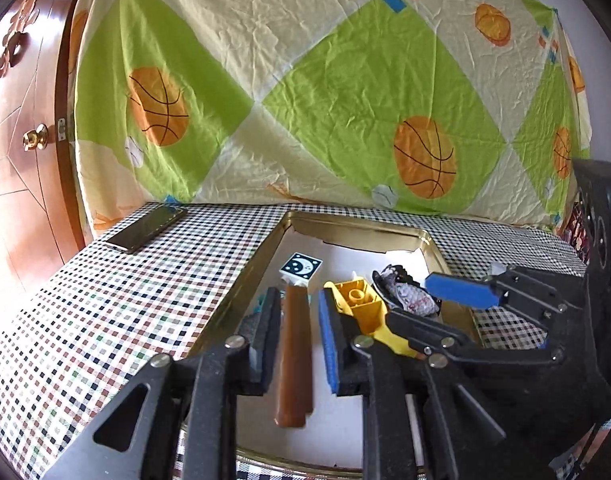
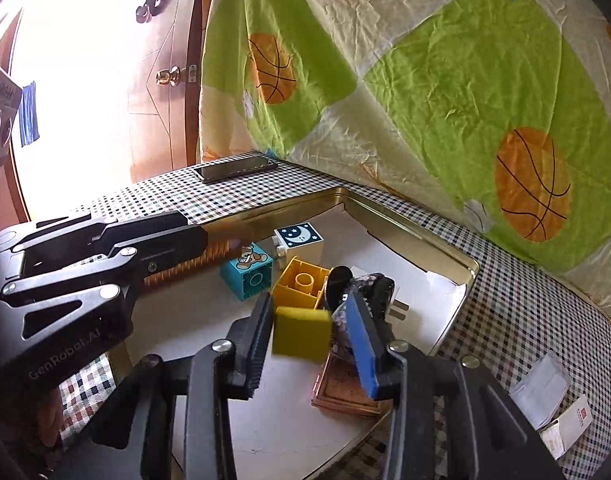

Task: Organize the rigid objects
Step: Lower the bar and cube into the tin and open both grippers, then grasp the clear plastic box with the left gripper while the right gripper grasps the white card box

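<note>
A gold metal tray (image 1: 425, 240) lined with white paper sits on the checked tablecloth; it also shows in the right wrist view (image 2: 457, 264). My left gripper (image 1: 295, 336) is shut on a brown wooden comb (image 1: 293, 360) and holds it over the tray; the comb's teeth show in the right wrist view (image 2: 193, 264). My right gripper (image 2: 309, 332) is open around a yellow brick (image 2: 301, 332) that is not clamped; from the left wrist view its fingers (image 1: 461, 292) are spread. In the tray lie a moon block (image 2: 301, 236), a teal bear block (image 2: 249, 272) and a dark patterned object (image 2: 365, 288).
A black phone (image 1: 147, 228) lies at the far left of the table. A brown flat item (image 2: 345, 388) rests at the tray's near edge. Papers (image 2: 545, 412) lie at the right. A basketball-print sheet (image 1: 345, 100) hangs behind; a wooden door (image 1: 21, 140) stands left.
</note>
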The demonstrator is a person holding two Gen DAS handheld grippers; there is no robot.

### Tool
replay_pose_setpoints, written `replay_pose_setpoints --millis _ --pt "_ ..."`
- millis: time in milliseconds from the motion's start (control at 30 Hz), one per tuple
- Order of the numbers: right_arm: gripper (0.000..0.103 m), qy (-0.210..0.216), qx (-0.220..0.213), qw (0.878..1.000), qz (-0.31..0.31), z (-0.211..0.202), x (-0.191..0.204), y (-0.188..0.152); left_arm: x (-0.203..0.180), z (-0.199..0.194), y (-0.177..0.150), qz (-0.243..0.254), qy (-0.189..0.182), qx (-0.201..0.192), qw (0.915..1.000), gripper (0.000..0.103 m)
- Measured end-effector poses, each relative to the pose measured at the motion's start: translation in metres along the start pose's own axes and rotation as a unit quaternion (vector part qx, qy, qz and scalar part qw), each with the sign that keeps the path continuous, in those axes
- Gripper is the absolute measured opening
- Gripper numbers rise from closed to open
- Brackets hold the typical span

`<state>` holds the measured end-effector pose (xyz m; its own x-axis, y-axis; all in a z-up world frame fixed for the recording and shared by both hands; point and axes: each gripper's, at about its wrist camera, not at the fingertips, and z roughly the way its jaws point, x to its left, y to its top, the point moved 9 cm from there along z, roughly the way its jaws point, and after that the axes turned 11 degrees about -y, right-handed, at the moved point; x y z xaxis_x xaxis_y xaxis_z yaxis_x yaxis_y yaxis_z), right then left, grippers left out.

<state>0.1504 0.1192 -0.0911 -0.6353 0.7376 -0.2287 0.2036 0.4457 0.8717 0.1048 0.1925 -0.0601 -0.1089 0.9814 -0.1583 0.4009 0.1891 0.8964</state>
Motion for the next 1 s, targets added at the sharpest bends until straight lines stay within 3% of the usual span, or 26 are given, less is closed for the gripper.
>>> replay_pose_setpoints --millis 100,133,267,367,500,733,867,1000 --pt "0.064 -0.009 -0.013 1.000 0.012 -0.014 -0.017 -0.002 0.000 -0.005 0.002 -0.004 0.009 -0.013 0.9999 0.067" --pt "0.065 -0.016 -0.018 1.000 0.012 -0.019 -0.024 -0.005 -0.002 -0.009 0.003 -0.008 0.008 -0.021 0.9997 0.072" --pt "0.076 -0.064 -0.020 0.997 0.024 -0.035 -0.070 -0.023 -0.021 -0.013 0.009 -0.002 -0.007 -0.029 0.9996 0.079" --pt "0.078 -0.112 0.002 0.992 0.051 -0.039 -0.123 -0.043 -0.052 -0.009 0.013 0.012 -0.034 -0.029 0.9989 0.084" --pt "0.085 -0.165 0.045 0.981 0.089 -0.041 -0.189 -0.074 -0.101 -0.002 0.017 0.043 -0.062 -0.029 0.9967 0.100" --pt "0.086 -0.184 0.114 0.964 0.156 -0.027 -0.245 -0.106 -0.167 0.031 0.022 0.081 -0.094 -0.006 0.9922 0.102" --pt "0.086 -0.185 0.125 0.964 0.144 -0.019 -0.246 -0.108 -0.180 0.054 0.020 0.081 -0.095 0.019 0.9921 0.102" --pt "0.087 -0.181 0.148 0.956 0.176 -0.008 -0.258 -0.119 -0.181 0.068 0.020 0.074 -0.088 0.032 0.9929 0.102"
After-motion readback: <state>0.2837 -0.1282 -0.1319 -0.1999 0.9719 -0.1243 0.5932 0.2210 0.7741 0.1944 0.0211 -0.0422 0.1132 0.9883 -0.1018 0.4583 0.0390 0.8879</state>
